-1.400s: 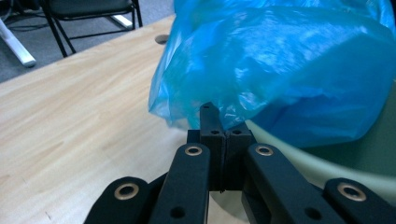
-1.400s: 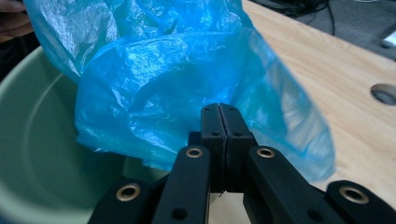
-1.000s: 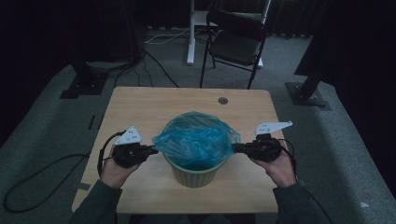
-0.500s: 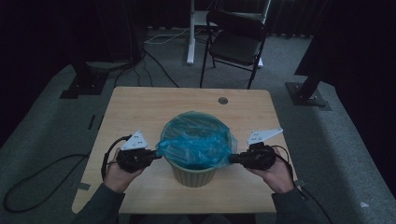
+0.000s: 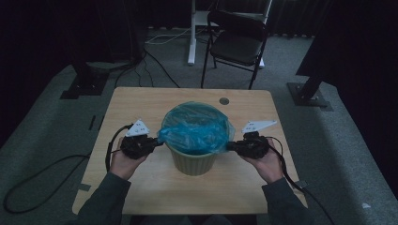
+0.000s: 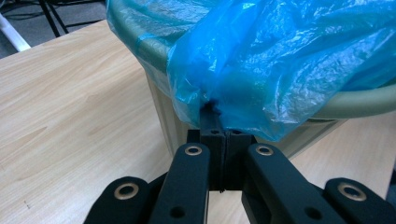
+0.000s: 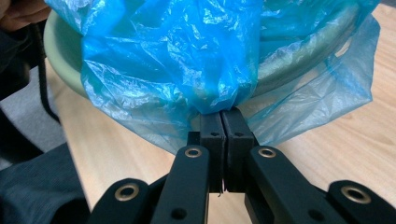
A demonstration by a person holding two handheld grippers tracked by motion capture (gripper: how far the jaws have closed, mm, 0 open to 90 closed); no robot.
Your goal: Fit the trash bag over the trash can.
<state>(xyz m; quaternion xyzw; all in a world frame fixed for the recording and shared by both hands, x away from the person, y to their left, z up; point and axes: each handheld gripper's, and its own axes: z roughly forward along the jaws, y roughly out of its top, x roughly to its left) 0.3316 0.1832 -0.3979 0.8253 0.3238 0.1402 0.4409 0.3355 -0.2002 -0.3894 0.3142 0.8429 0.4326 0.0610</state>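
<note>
A pale green bin (image 5: 193, 161) stands on the wooden table (image 5: 141, 101), lined with a blue plastic bag (image 5: 197, 126). My left gripper (image 5: 157, 142) pinches the bag's left edge just outside the rim, jaws shut on the film. My right gripper (image 5: 231, 146) is shut on the bag's right edge. In the left gripper view the blue plastic bag (image 6: 280, 60) bunches over the jaw tips beside the bin (image 6: 163, 107). In the right gripper view the bag (image 7: 187, 56) drapes over the bin's rim (image 7: 60, 65) down to the closed jaws.
A black folding chair (image 5: 237, 44) stands beyond the table's far edge, with a white stand (image 5: 191, 33) and black cables on the grey carpet. A small round hole (image 5: 224, 101) marks the table's far right. Cables trail from both grippers.
Both hands have moved toward the near edge and slightly down, pulling the bag's edges lower over the bin's rim. The bag now sits flatter across the top.
</note>
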